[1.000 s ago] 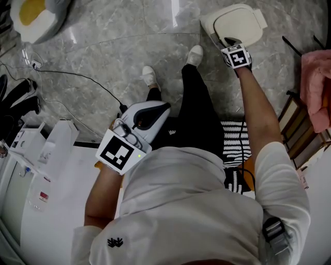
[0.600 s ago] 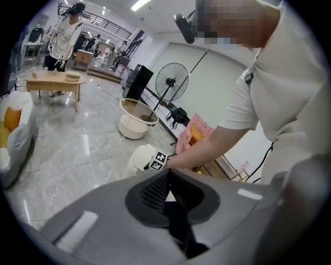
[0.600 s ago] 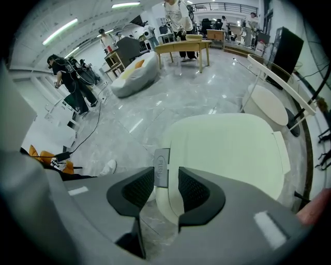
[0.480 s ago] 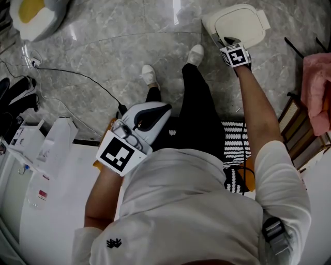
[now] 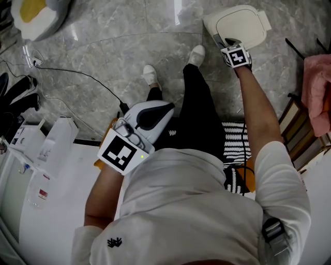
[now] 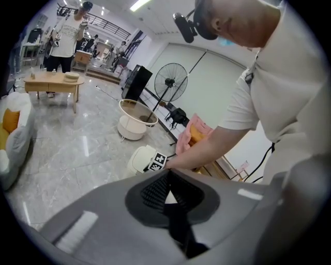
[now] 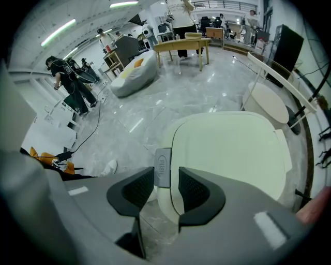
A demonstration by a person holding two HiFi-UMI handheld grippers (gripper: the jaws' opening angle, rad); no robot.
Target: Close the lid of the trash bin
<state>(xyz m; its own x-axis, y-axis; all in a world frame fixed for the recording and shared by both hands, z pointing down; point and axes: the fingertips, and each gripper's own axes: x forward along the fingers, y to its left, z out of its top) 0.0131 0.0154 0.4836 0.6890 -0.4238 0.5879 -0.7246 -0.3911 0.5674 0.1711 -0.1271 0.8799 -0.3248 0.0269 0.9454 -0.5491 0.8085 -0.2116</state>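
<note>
The cream trash bin (image 5: pixel 240 23) stands on the marble floor at the top right, its lid (image 7: pixel 227 155) lying flat on the body. My right gripper (image 5: pixel 229 44) reaches down to the bin's front edge. Its jaws are open, and the grey push tab (image 7: pixel 162 168) shows in the gap just past my right gripper's (image 7: pixel 160 189) pads. My left gripper (image 5: pixel 166 107) hangs by my waist, far from the bin, jaws shut on nothing. From my left gripper (image 6: pixel 166 181), the bin (image 6: pixel 138 159) appears small and distant.
My shoes (image 5: pixel 195 53) stand just left of the bin. A black cable (image 5: pixel 77 75) runs across the floor, with a beanbag (image 5: pixel 33 15) at the top left. White equipment (image 5: pixel 46 155) sits at the left, and a pink cloth (image 5: pixel 318 88) on a rack at the right.
Almost nothing has changed. The right gripper stays at the bin's front edge, and the view has shifted only slightly.
</note>
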